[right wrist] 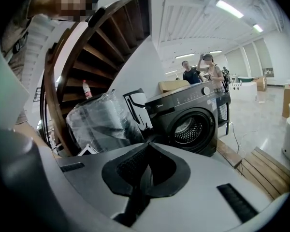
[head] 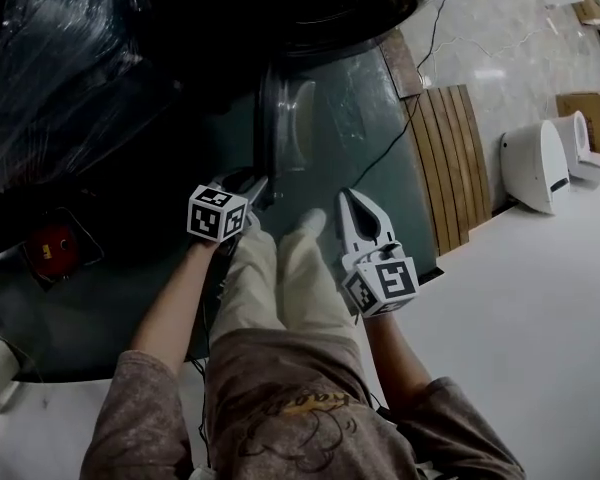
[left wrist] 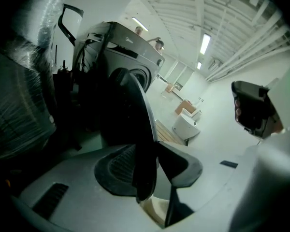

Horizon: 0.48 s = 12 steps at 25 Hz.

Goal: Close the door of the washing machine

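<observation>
The dark front-loading washing machine stands with its round drum opening uncovered. Its door is swung out towards me, seen as a dark curved panel in the head view. My left gripper has the door's outer edge between its two jaws, and the pads sit against that edge. In the head view the left gripper is at the door's near end. My right gripper hangs to the right of the door, apart from it. Seen from its own camera, the right gripper is shut and empty.
A plastic-wrapped bulk stands left of the machine, under a wooden staircase. A slatted wooden pallet and white appliances lie to the right. A cable runs across the floor. Two people stand behind the machine.
</observation>
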### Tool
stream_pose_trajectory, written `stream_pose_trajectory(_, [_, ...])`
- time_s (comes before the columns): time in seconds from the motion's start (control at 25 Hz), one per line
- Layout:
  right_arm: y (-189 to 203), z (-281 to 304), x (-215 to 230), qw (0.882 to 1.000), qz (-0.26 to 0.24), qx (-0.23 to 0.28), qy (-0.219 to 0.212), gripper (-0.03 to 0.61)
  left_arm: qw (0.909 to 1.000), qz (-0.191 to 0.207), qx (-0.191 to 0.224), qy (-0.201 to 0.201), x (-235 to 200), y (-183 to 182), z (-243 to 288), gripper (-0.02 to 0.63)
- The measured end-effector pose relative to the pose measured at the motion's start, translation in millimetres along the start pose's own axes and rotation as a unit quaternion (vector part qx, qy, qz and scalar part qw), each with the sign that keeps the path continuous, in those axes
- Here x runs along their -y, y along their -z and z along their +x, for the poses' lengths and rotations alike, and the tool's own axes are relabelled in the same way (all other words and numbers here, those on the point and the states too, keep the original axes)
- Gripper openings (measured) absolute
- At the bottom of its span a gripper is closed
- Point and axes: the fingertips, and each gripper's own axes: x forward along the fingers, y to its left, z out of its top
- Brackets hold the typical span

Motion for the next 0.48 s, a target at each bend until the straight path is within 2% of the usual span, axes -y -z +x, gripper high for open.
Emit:
stream_pose_trajectory(0.28, [3, -26, 35, 0.999, 0.024, 0.008, 0.027, -0.008, 0.9991, 0.032, -0.023, 0.018, 46, -11, 39, 0.130])
stream_pose_trajectory(0.48, [2, -44, 63, 0.998, 0.039, 0.015, 0.050, -0.008, 0.9982, 0.037, -0.034, 0.033, 70, -23, 65, 0.137])
